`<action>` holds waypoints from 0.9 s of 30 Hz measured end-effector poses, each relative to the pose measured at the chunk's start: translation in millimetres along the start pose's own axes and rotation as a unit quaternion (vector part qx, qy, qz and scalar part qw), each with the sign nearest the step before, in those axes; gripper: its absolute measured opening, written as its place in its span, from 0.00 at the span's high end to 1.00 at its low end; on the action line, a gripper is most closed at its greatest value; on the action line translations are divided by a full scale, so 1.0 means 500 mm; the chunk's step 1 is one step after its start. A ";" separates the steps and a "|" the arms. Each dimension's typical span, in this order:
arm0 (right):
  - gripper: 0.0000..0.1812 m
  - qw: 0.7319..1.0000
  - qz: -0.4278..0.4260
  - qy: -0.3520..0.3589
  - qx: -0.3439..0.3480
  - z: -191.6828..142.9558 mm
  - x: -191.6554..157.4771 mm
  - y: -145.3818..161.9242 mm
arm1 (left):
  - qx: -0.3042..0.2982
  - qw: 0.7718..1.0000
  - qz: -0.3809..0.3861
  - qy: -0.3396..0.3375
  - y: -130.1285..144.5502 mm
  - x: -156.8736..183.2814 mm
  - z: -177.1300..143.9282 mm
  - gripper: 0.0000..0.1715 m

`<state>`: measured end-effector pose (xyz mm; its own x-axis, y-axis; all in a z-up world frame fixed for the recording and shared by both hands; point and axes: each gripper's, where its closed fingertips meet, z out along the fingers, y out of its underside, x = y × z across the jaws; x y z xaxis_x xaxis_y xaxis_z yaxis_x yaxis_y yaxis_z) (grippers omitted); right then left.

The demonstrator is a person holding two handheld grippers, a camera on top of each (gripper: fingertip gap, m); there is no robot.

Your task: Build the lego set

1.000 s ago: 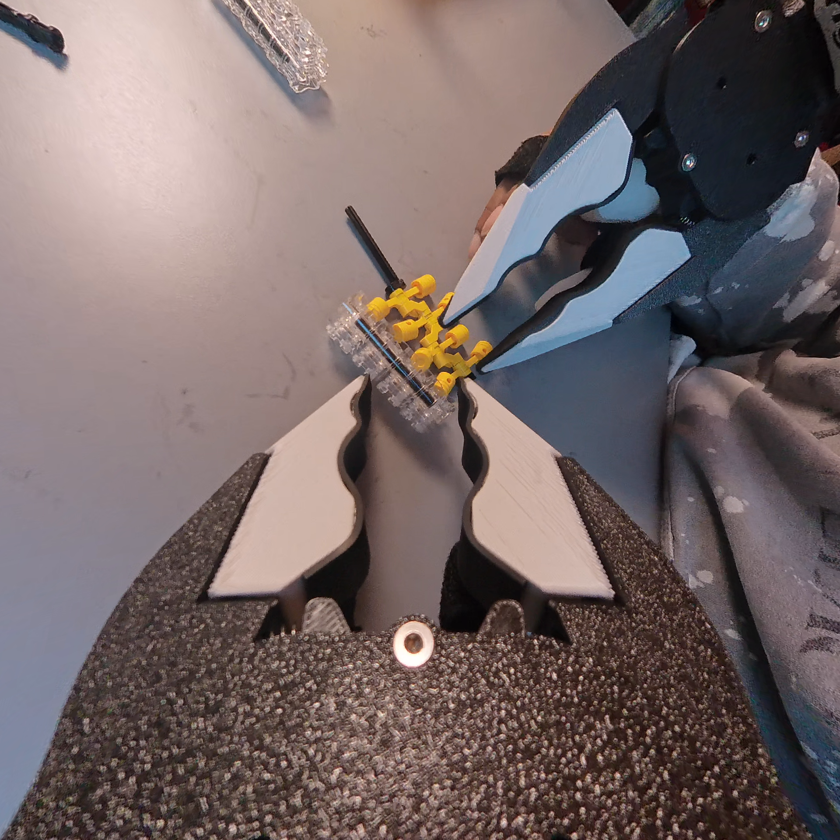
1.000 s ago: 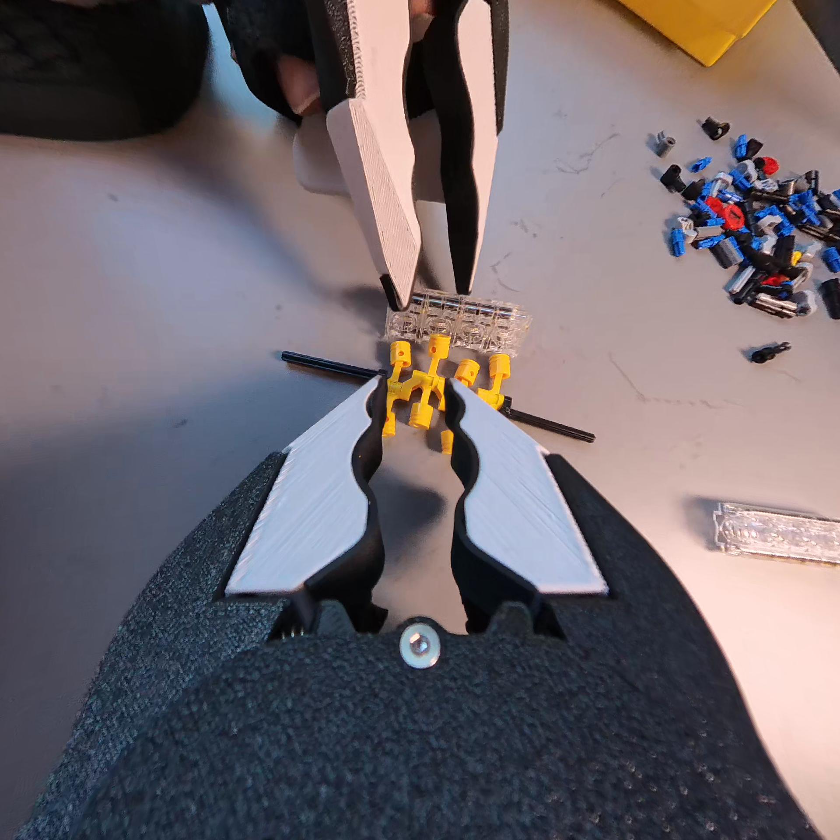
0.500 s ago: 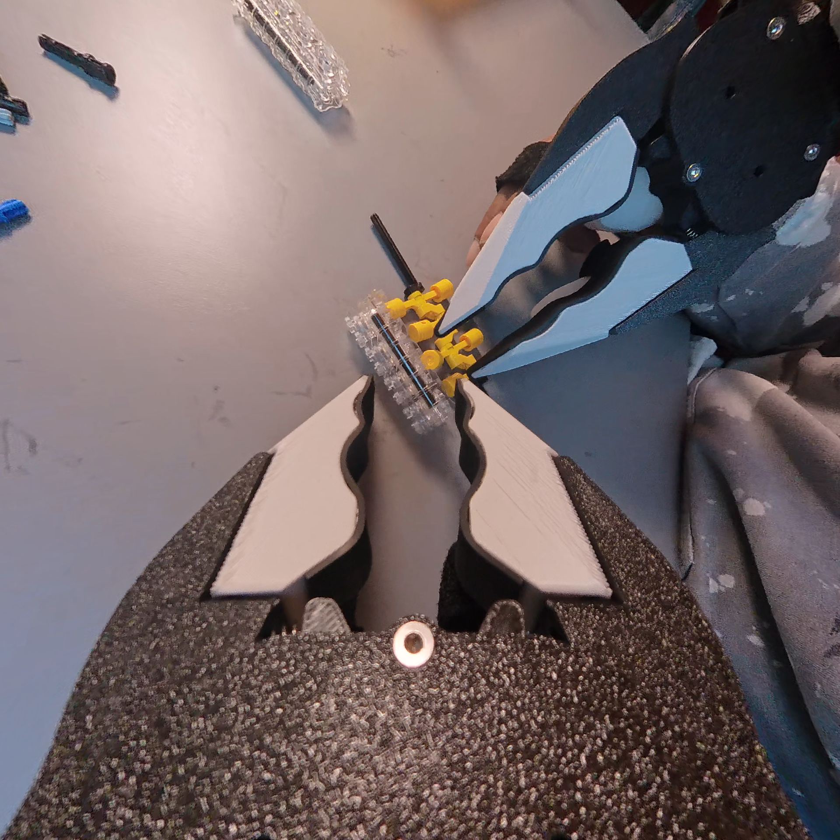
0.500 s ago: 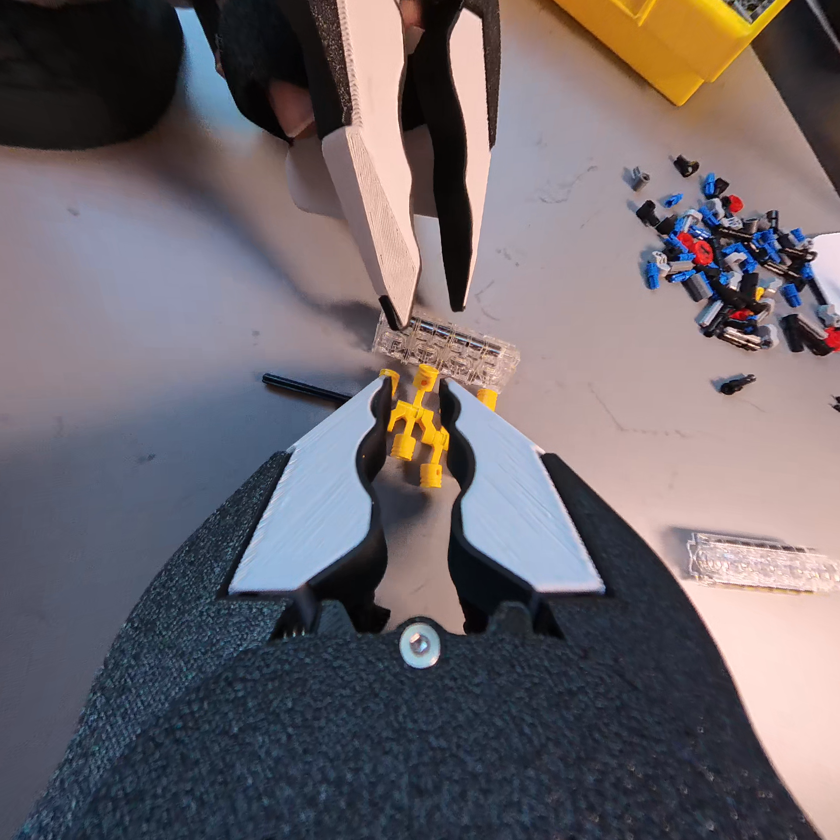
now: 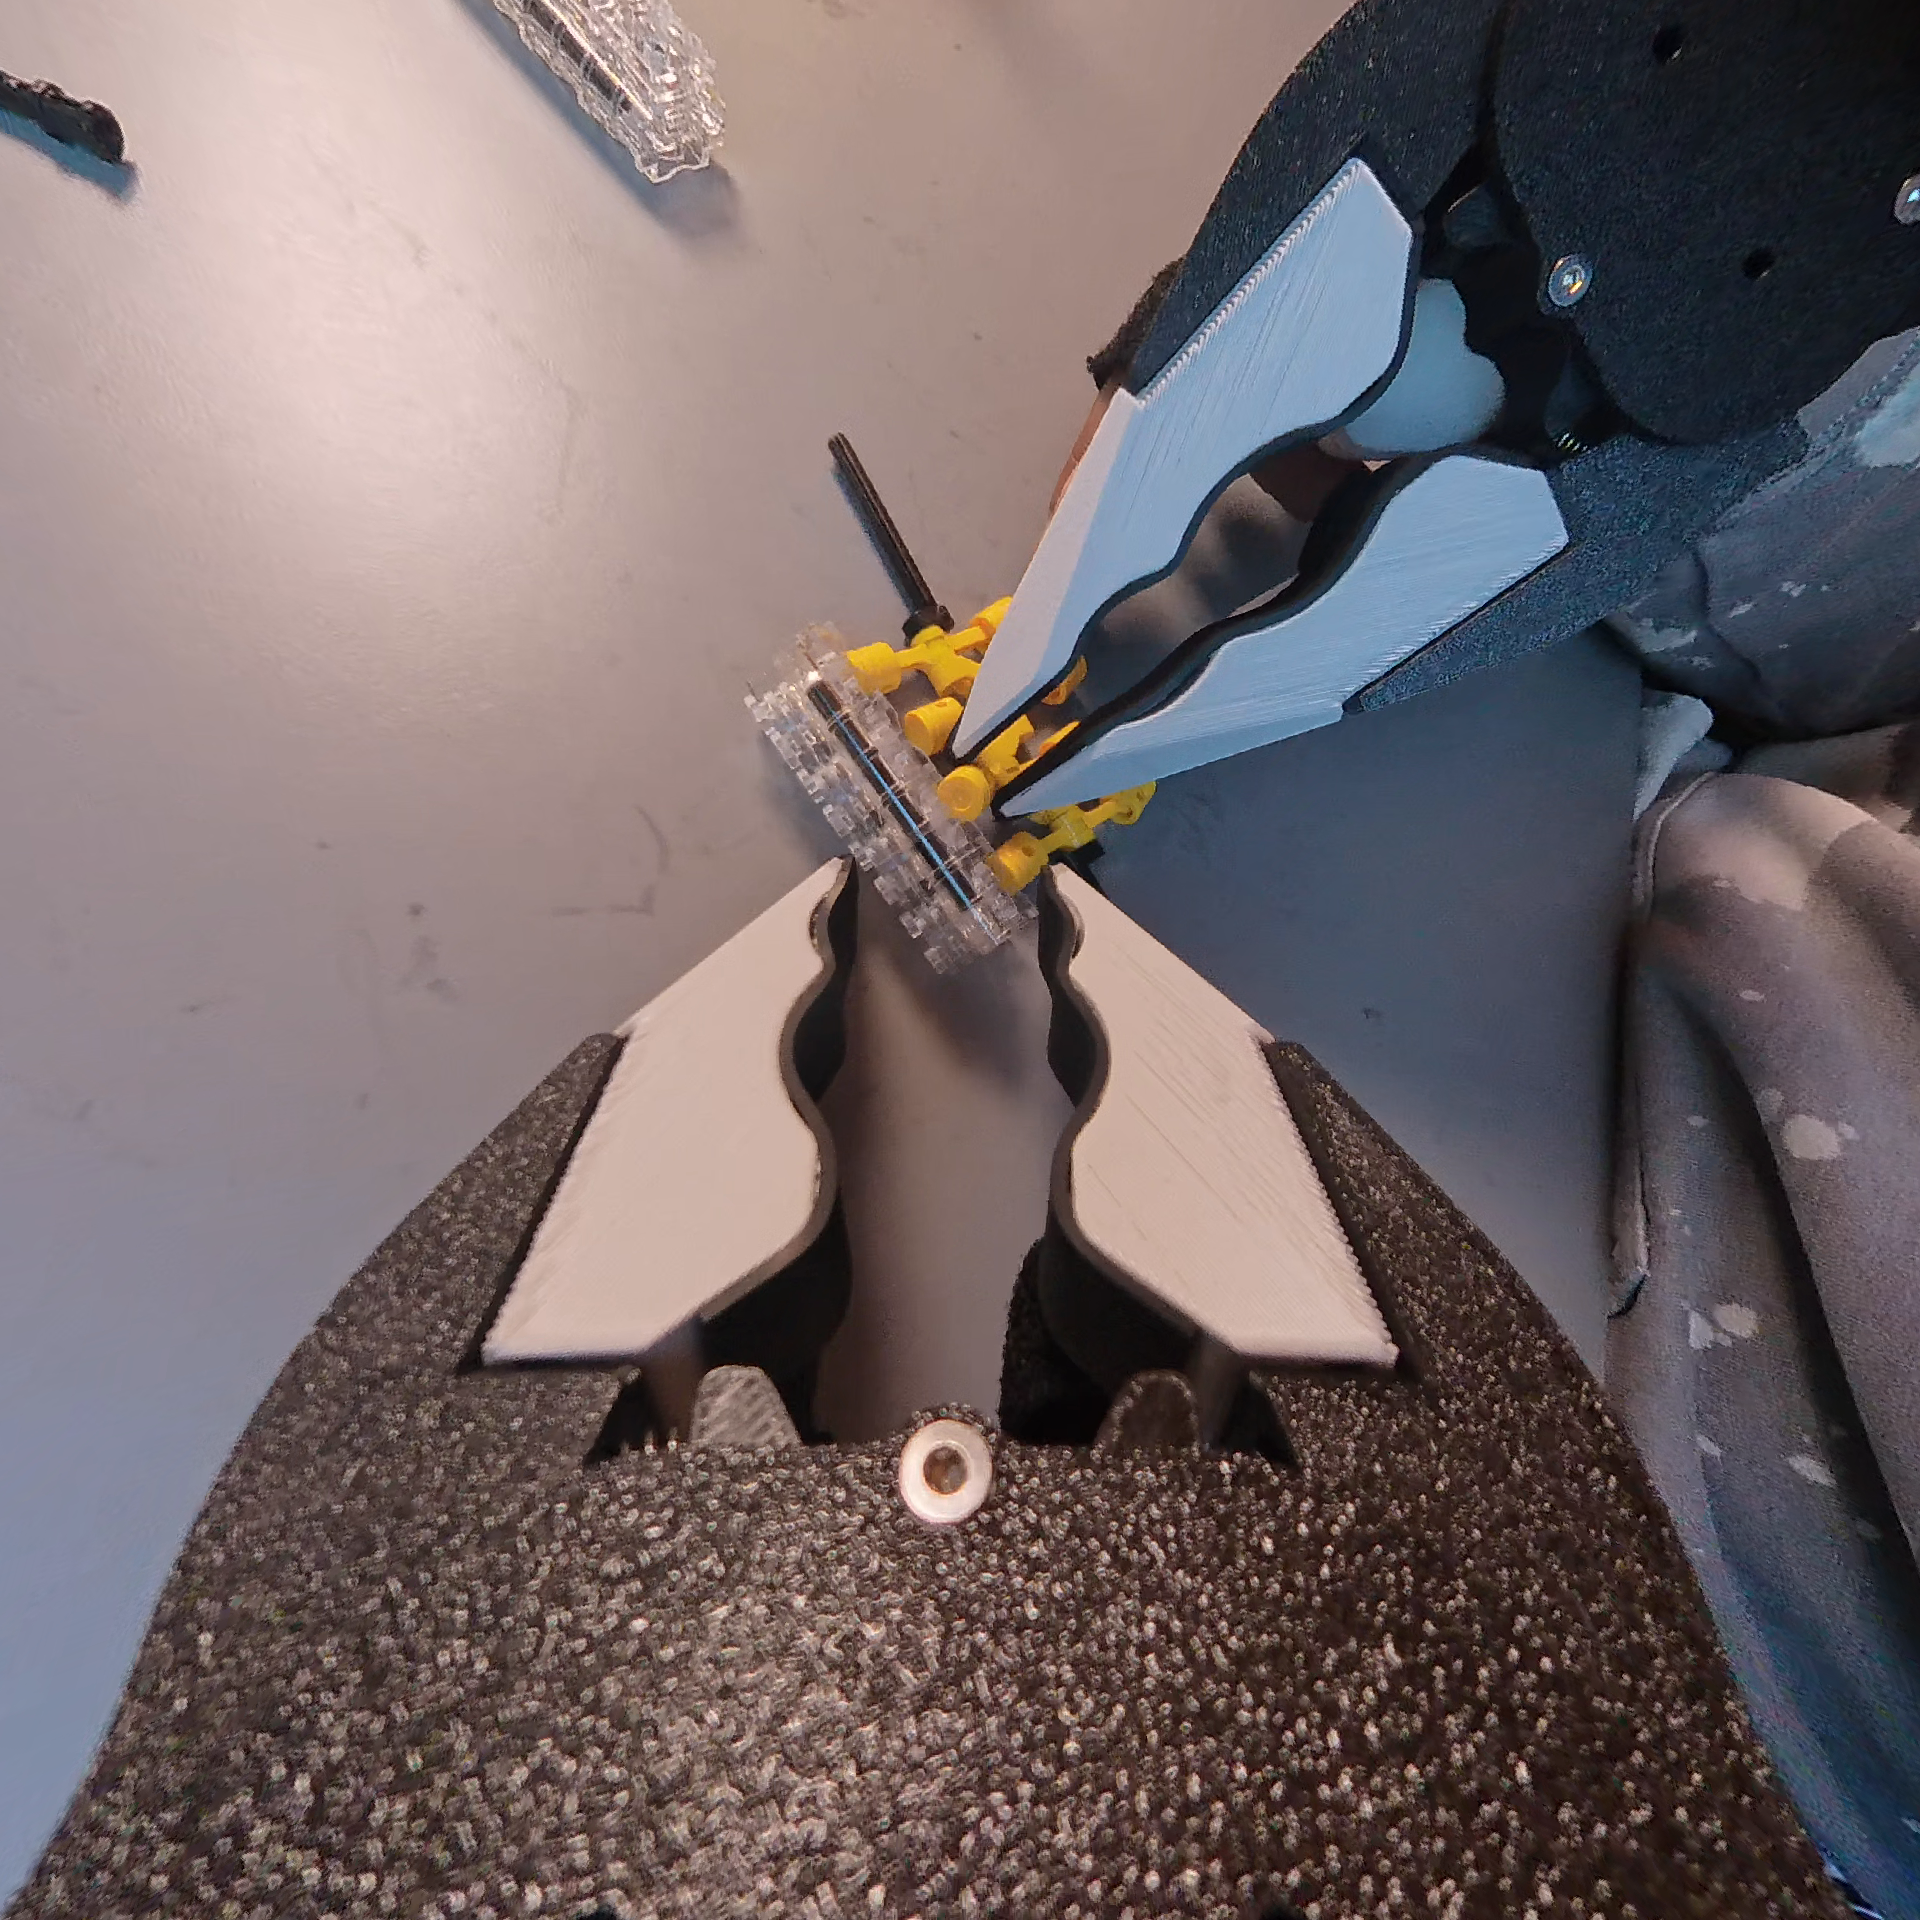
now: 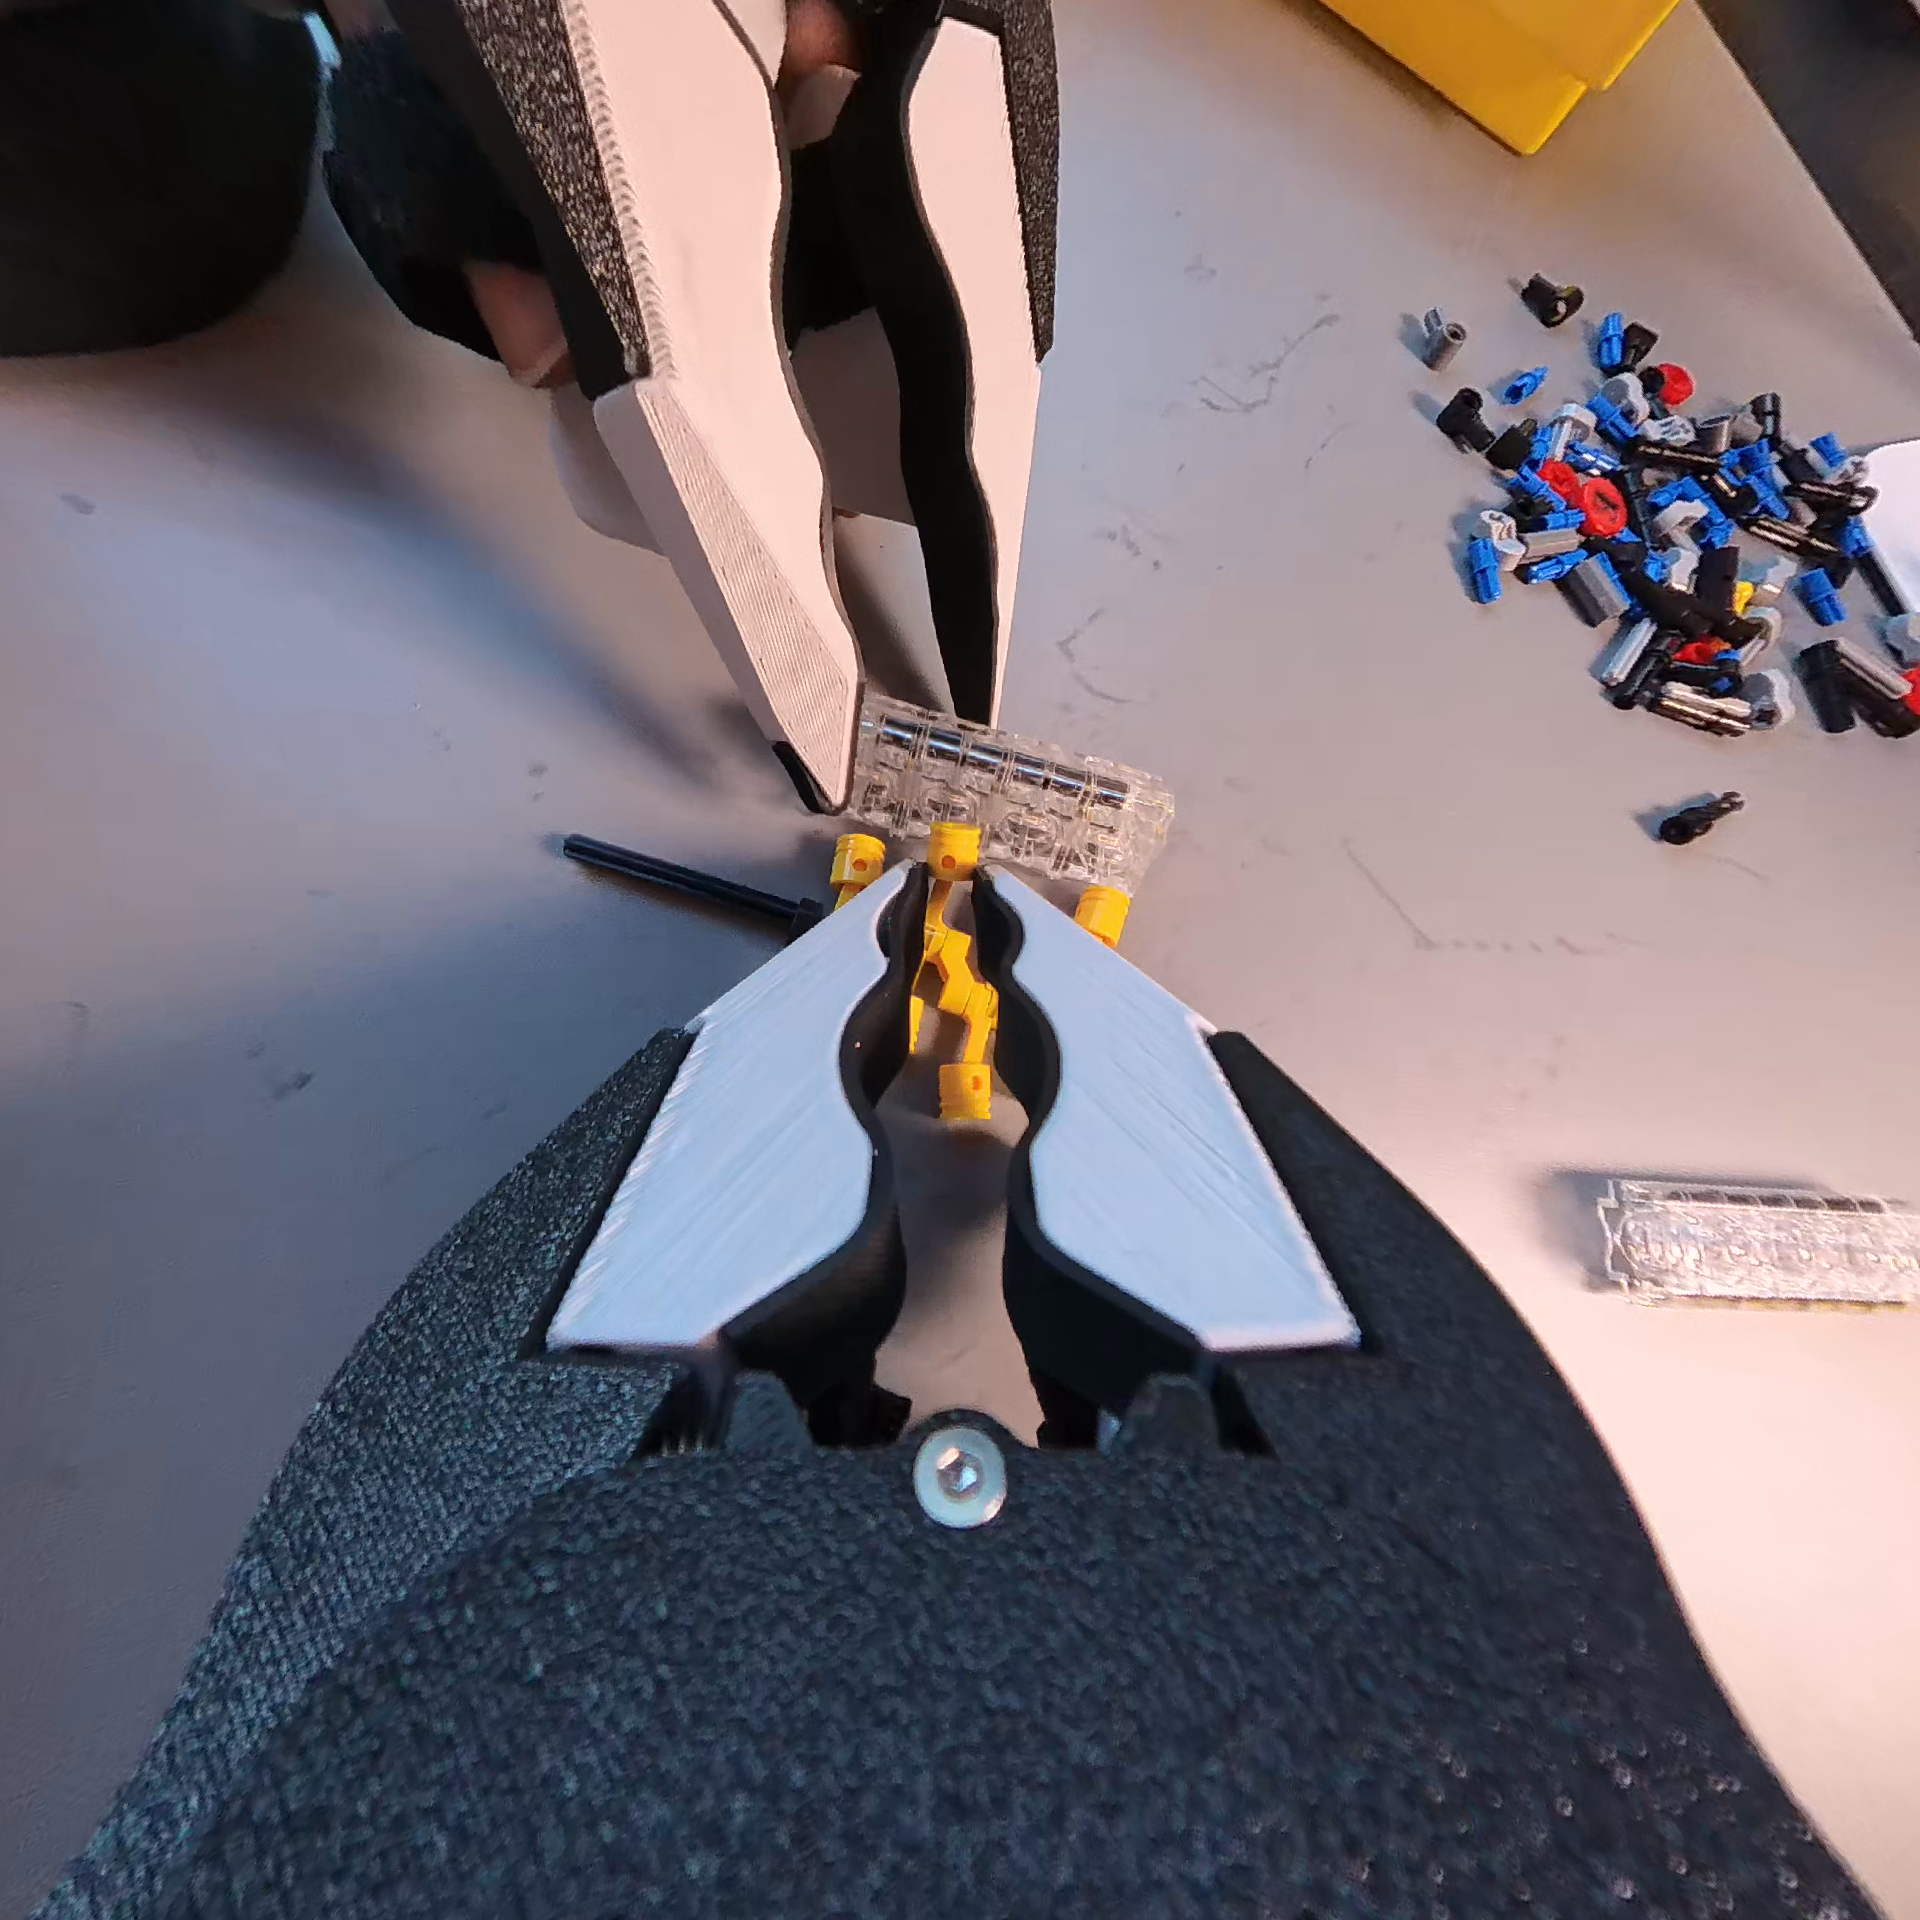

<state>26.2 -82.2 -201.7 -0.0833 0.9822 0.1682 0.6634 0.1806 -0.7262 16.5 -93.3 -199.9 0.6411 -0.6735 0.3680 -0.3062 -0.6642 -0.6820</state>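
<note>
A yellow piston assembly (image 6: 951,961) threaded on a black axle (image 6: 675,878) lies on the grey table against a clear block (image 6: 1013,779). My right gripper (image 6: 945,878) has its jaws closed to a narrow gap on the middle of the yellow assembly; it also shows in the left wrist view (image 5: 982,774). My left gripper (image 5: 945,883) is open, its tips astride the near end of the clear block (image 5: 894,810). In the right wrist view the left gripper (image 6: 902,740) comes down from above onto the block's left end.
A second clear block (image 6: 1756,1252) lies to the right, also in the left wrist view (image 5: 613,83). A pile of small blue, black, red and grey parts (image 6: 1704,561) and a loose black pin (image 6: 1699,816) lie far right. A yellow bin (image 6: 1507,62) stands behind. A person's sleeve (image 5: 1766,1143) is at the right. Only a small space, under 4 cm, lies between the two pairs of fingers.
My right gripper has moved forward over the yellow assembly and its jaws have closed onto it. The left gripper's jaws have narrowed slightly around the clear block's end.
</note>
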 end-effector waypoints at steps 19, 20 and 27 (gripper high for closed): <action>0.95 0.998 0.065 -0.010 -0.017 -0.001 -0.005 0.000 | -0.012 0.998 0.065 -0.008 0.009 0.020 -0.003 0.78; 0.94 0.998 0.066 -0.006 -0.015 -0.006 -0.004 0.000 | -0.015 0.998 0.064 -0.003 0.011 0.022 -0.003 0.78; 0.93 0.999 0.038 -0.013 -0.010 -0.035 -0.029 -0.002 | -0.023 0.997 0.071 0.005 0.019 0.020 -0.006 0.78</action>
<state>39.7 -97.4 -191.8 -0.0512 0.9940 0.0964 0.6839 0.1052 -0.7220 17.8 -107.6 -201.0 0.5826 -0.7643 0.2766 -0.4250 -0.5765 -0.6978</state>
